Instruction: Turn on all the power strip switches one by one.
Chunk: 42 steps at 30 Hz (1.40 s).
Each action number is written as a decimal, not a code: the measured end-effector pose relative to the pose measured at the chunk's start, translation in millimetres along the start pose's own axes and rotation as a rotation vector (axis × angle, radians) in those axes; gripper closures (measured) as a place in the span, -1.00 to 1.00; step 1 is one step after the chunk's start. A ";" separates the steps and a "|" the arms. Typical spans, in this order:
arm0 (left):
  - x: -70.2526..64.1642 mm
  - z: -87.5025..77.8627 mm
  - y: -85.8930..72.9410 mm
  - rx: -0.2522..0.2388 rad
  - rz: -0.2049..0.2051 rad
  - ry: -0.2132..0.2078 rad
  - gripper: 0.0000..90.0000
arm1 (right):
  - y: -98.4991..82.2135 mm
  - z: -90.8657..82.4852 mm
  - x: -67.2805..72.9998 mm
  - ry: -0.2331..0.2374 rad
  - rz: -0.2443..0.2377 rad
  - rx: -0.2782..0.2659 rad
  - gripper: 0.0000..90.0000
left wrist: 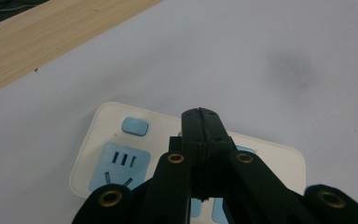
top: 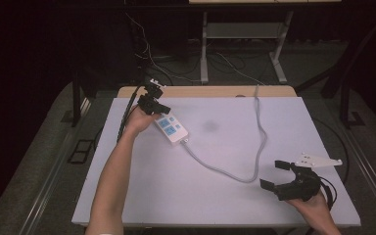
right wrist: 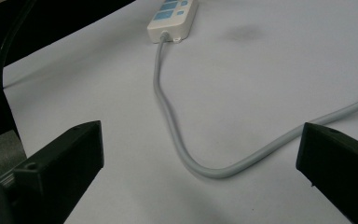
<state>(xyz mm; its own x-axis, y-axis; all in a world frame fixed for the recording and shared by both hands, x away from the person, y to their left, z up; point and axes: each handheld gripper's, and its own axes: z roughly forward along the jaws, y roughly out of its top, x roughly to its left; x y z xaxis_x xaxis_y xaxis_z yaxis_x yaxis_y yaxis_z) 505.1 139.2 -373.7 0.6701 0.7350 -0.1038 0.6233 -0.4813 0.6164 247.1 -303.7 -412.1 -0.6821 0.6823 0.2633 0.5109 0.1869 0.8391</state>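
With my left gripper pressed together and empty just above the power strip, I judge I'm at the switch-pressing step. That strip lies at the far left of the white table, its grey cord looping toward my right gripper, which hangs spread wide. Next I'd aim the closed tips at the blue button.

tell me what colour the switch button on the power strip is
Light blue, on the white power strip; the button shows best in the left gripper view.

Lab: dark floor, loose cables
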 end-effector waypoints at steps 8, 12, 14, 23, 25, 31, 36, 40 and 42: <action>0.6 11.6 -2.3 -0.007 0.004 -0.002 0.99 | -0.1 0.2 0.1 -0.007 0.001 0.000 -0.99; -2.2 16.7 -1.5 -0.010 0.012 -0.004 0.99 | -0.2 0.5 0.2 -0.007 -0.001 0.002 -0.99; -3.3 18.8 -1.5 -0.005 0.011 -0.001 0.99 | -0.2 0.3 0.4 -0.007 -0.001 0.001 -0.99; -3.3 28.3 -7.1 0.021 0.011 0.015 0.99 | -0.4 -0.3 0.5 -0.005 -0.001 0.001 -0.99; -2.4 29.8 -9.1 0.031 0.009 0.017 0.99 | -0.4 -0.1 0.6 -0.005 -0.002 0.002 -0.99; -2.8 33.0 -12.3 0.016 -0.002 0.006 0.98 | -0.4 0.5 0.6 -0.005 -0.004 0.005 -0.99; -2.7 33.3 -12.3 0.029 -0.002 -0.001 0.99 | -0.4 0.6 0.9 -0.006 -0.005 0.005 -0.99; -1.8 34.5 -13.2 0.019 -0.023 -0.008 0.99 | -0.5 1.0 1.8 -0.004 -0.007 0.007 -0.99; -1.5 35.4 -13.2 0.021 -0.027 -0.009 0.99 | -0.4 1.0 2.3 -0.003 -0.009 0.007 -0.99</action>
<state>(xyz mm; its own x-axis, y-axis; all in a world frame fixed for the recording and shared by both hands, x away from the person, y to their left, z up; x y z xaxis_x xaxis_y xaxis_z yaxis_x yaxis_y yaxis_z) 510.2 127.5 -409.3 0.6562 0.7437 -0.1276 0.6496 -0.4708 0.5969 245.9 -301.5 -412.3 -0.6849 0.6828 0.2545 0.5088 0.1981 0.8378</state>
